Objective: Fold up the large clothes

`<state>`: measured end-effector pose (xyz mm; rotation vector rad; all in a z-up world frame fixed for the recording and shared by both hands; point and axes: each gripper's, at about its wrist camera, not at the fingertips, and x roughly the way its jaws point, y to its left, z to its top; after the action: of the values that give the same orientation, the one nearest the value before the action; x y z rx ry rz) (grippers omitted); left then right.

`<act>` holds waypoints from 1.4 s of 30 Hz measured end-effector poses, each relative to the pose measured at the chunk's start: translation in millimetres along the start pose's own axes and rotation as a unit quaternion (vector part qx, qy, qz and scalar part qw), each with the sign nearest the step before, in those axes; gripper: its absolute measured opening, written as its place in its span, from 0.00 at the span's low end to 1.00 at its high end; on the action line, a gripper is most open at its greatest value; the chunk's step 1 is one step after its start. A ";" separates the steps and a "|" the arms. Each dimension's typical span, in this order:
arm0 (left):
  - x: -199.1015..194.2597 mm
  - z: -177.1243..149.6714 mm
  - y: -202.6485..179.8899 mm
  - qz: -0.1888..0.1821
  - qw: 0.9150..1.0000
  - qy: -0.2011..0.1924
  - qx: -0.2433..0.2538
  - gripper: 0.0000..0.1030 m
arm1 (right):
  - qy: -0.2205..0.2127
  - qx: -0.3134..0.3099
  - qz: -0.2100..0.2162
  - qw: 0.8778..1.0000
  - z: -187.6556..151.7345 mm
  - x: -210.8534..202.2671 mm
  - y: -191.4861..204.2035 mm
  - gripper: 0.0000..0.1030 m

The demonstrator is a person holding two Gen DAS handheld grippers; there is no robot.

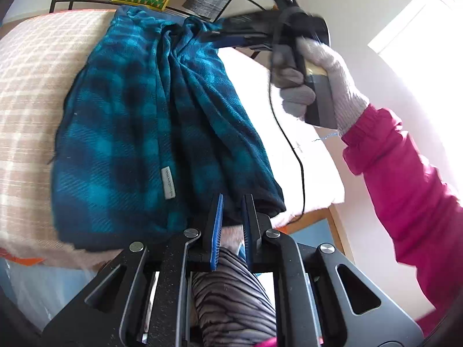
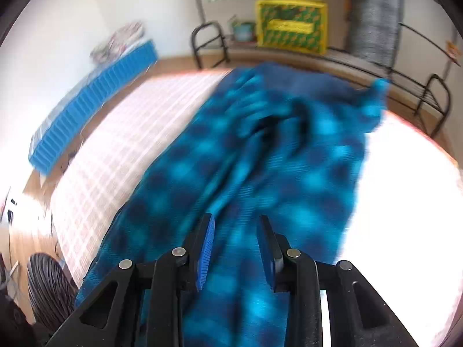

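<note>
A blue and dark plaid fleece garment [image 1: 139, 133] lies on the bed, partly folded lengthwise, with a grey label near its near edge. My left gripper [image 1: 233, 199] is at the garment's near hem, its jaws narrowly apart with dark hem fabric between them. In the left wrist view my right gripper [image 1: 228, 39] is raised over the garment's far end, held by a gloved hand; its jaws look nearly closed near the cloth. In the blurred right wrist view the right gripper [image 2: 235, 222] has its jaws apart above the garment [image 2: 260, 159].
The bed has a beige checked cover [image 1: 37, 81] and a bright white area [image 1: 289, 144] to the right. A metal rack with a yellow-green box [image 2: 292, 26] and a plant pot stands behind. A blue ribbed mat [image 2: 92, 101] lies on the floor at left.
</note>
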<state>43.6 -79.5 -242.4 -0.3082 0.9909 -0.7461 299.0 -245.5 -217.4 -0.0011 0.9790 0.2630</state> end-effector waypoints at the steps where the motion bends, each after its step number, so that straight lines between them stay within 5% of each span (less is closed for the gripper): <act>1: -4.1 0.0 1.7 -0.001 1.000 0.000 0.001 0.10 | -0.008 0.014 0.000 1.000 0.8 -5.4 -13.0 0.30; 7: -10.9 31.6 -6.9 -0.005 0.999 -0.024 0.025 0.10 | -0.026 0.084 -0.041 0.995 25.9 1.9 -82.1 0.27; 11: 27.2 49.0 -13.2 0.005 0.998 -0.010 0.055 0.10 | -0.035 0.109 -0.042 0.993 49.2 33.5 -102.7 0.27; 24: 99.0 48.3 14.3 -0.007 0.997 0.066 0.048 0.10 | -0.009 0.046 -0.088 0.995 146.1 163.2 -94.5 0.27; 28: 103.8 45.5 21.9 -0.007 0.996 0.073 0.044 0.10 | -0.002 0.003 -0.119 0.993 150.6 196.7 -77.6 0.36; 34: 106.2 46.5 23.0 -0.016 0.996 0.076 0.051 0.10 | -0.008 0.032 -0.081 0.996 149.2 166.5 -89.4 0.35; 42: 65.7 54.8 10.7 -0.024 0.996 0.030 0.080 0.10 | -0.065 0.066 -0.003 0.996 98.6 37.0 -86.2 0.35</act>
<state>116.0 -122.3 -261.4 -0.1722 0.9774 -0.8769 418.4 -309.1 -202.6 0.1318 0.8643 0.1898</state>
